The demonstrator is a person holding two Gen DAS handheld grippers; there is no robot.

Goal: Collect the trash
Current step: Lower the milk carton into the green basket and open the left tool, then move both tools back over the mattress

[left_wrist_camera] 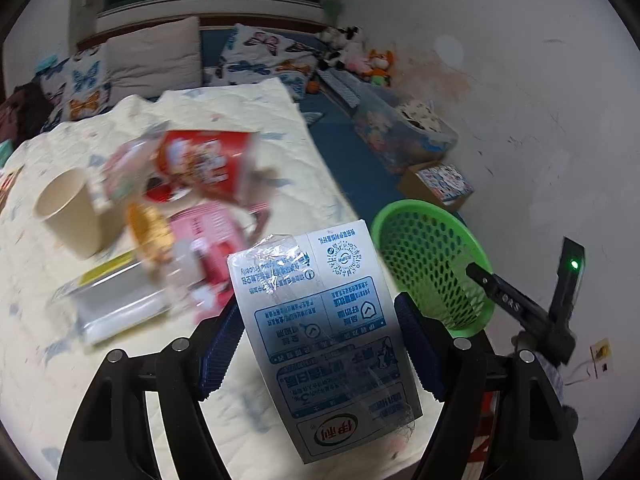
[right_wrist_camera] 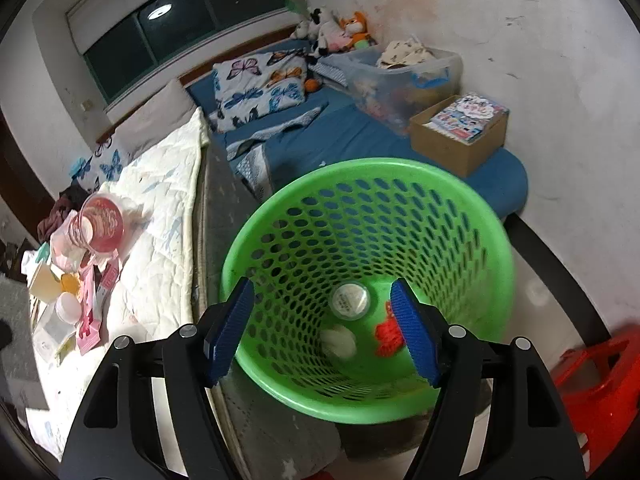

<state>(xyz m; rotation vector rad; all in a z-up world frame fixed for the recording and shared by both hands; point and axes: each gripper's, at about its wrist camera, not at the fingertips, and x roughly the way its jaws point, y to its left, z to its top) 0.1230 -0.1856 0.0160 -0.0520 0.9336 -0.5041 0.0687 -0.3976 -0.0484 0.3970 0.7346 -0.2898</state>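
My left gripper (left_wrist_camera: 320, 340) is shut on a white and blue milk carton (left_wrist_camera: 320, 332) and holds it above the quilt, left of the green mesh basket (left_wrist_camera: 472, 312). Trash lies on the quilt: a paper cup (left_wrist_camera: 68, 212), a red snack bag (left_wrist_camera: 204, 164), a pink box (left_wrist_camera: 208, 232) and a clear wrapper (left_wrist_camera: 116, 304). My right gripper (right_wrist_camera: 322, 326) is open and empty, just above the basket (right_wrist_camera: 492, 248). Inside the basket lie a round lid (right_wrist_camera: 349, 300), a red wrapper (right_wrist_camera: 386, 334) and a white piece (right_wrist_camera: 338, 342).
The bed's quilt (right_wrist_camera: 160, 216) ends left of the basket. A cardboard box of books (right_wrist_camera: 460, 132), a clear storage bin (right_wrist_camera: 400, 76) and plush toys (right_wrist_camera: 336, 28) stand behind on the blue mattress. A red stool (right_wrist_camera: 600, 376) is at the lower right. The other gripper's handle (left_wrist_camera: 532, 308) shows by the basket.
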